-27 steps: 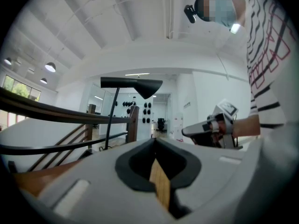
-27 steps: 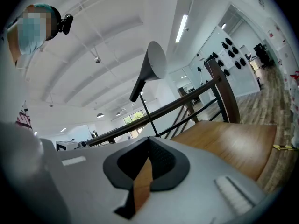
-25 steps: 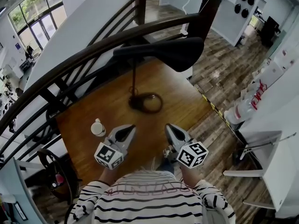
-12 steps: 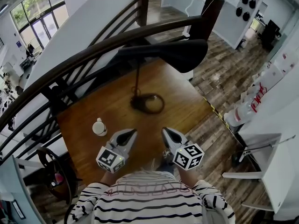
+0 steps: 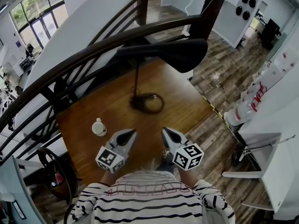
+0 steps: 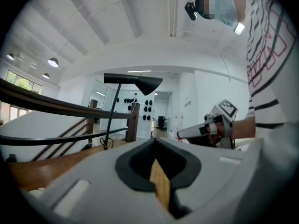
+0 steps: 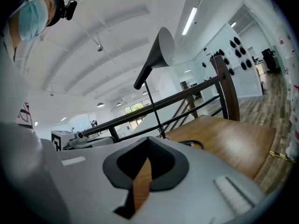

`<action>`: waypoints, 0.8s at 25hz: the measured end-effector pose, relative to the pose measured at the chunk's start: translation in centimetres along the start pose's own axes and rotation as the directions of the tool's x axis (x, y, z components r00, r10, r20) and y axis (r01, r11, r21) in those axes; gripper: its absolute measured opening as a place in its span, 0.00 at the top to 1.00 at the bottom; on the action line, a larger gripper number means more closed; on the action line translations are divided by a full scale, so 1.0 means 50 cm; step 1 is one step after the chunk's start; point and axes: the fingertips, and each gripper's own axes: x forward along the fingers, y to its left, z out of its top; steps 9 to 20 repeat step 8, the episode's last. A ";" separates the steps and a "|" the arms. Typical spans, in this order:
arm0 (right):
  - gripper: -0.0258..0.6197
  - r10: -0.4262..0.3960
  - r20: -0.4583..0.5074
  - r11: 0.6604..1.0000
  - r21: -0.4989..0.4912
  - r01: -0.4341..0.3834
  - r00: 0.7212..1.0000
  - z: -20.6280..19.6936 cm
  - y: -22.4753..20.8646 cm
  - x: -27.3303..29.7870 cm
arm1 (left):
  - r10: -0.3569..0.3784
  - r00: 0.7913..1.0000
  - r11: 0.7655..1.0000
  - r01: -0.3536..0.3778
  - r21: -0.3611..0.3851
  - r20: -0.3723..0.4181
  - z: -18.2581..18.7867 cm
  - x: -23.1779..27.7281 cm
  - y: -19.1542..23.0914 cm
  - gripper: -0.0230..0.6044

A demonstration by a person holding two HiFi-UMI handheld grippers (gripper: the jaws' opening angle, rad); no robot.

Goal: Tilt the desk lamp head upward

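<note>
My left gripper (image 5: 132,132) and right gripper (image 5: 164,130) are pale grey shells with a black lining inside. Each carries a cube (image 5: 110,158) patterned in black-and-white square markers. The desk lamp (image 5: 163,52) is black all over: shade, stem and ring base. The table (image 5: 187,101) is warm orange-brown wood with a fine grain. The small bottle (image 5: 98,127) is white. The handrail (image 5: 93,45) is dark brown, and the floor (image 5: 224,55) is grey-brown planks. My shirt (image 5: 154,209) is white with black stripes and thin red lines.
</note>
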 end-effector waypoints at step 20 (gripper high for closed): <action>0.96 0.007 -0.004 1.000 -0.008 -0.007 1.000 0.005 0.002 0.001 | 0.001 1.000 1.000 -0.001 -0.006 -0.006 0.000 0.005 0.003 0.96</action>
